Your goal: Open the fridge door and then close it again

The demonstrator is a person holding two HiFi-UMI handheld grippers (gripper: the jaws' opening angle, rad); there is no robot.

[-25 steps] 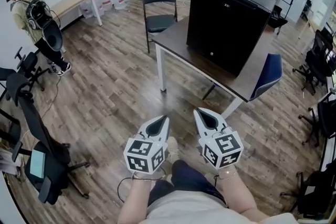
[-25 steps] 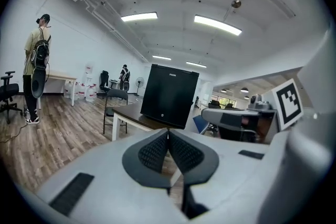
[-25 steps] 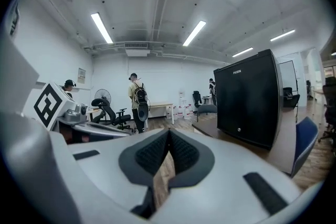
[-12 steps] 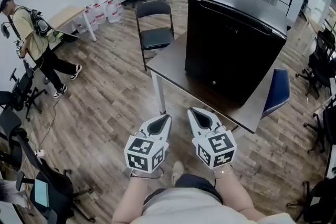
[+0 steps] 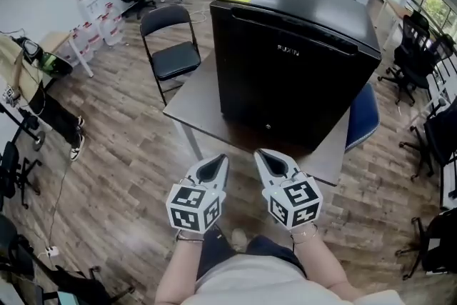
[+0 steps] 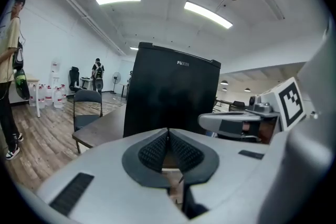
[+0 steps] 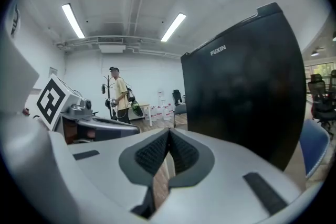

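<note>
A black mini fridge (image 5: 293,68) stands on a dark table (image 5: 189,107) with its door closed; it also fills the left gripper view (image 6: 168,97) and the right gripper view (image 7: 247,97). My left gripper (image 5: 219,162) and right gripper (image 5: 262,156) hang side by side near the table's front edge, short of the fridge. Both are shut with nothing between their pads (image 6: 168,150) (image 7: 169,150). Neither touches the fridge.
A black folding chair (image 5: 170,46) stands left of the table and a blue chair (image 5: 363,118) at its right. Office chairs (image 5: 418,53) line the right wall. A person (image 5: 28,75) stands at the far left. Wood floor lies around me.
The fridge and table have come nearer and more central in the head view as I walked toward them. Both grippers stayed shut and side by side.
</note>
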